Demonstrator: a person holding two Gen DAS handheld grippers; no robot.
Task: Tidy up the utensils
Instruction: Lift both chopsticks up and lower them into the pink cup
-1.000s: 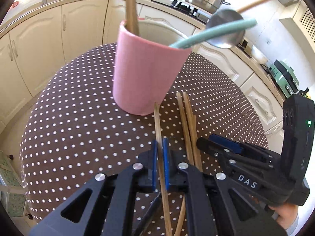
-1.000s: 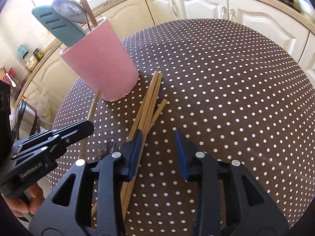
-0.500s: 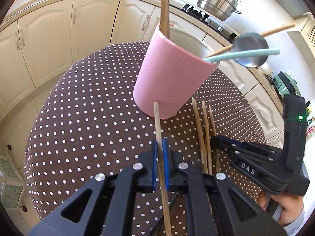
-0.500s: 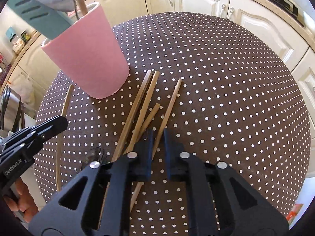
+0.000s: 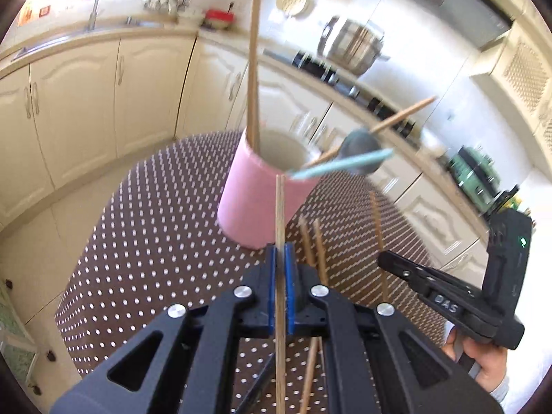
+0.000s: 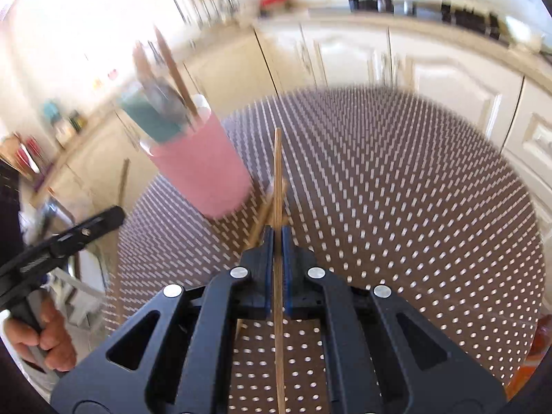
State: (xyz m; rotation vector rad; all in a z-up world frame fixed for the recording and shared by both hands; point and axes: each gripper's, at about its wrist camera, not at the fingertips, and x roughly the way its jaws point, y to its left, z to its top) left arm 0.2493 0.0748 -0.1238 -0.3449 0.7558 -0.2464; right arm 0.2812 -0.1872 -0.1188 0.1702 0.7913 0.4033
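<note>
My left gripper (image 5: 280, 252) and right gripper (image 6: 277, 233) each pinch one chopstick (image 5: 280, 214) pointing straight ahead, and the pink cup (image 5: 257, 200) stands just ahead of the left one, closer.

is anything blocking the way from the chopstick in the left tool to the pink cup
Nothing visible blocks it. The left tool is shut on a chopstick whose tip points at the pink cup. The cup's mouth is partly taken by an upright stick, a ladle and a teal utensil, but open space remains.
</note>
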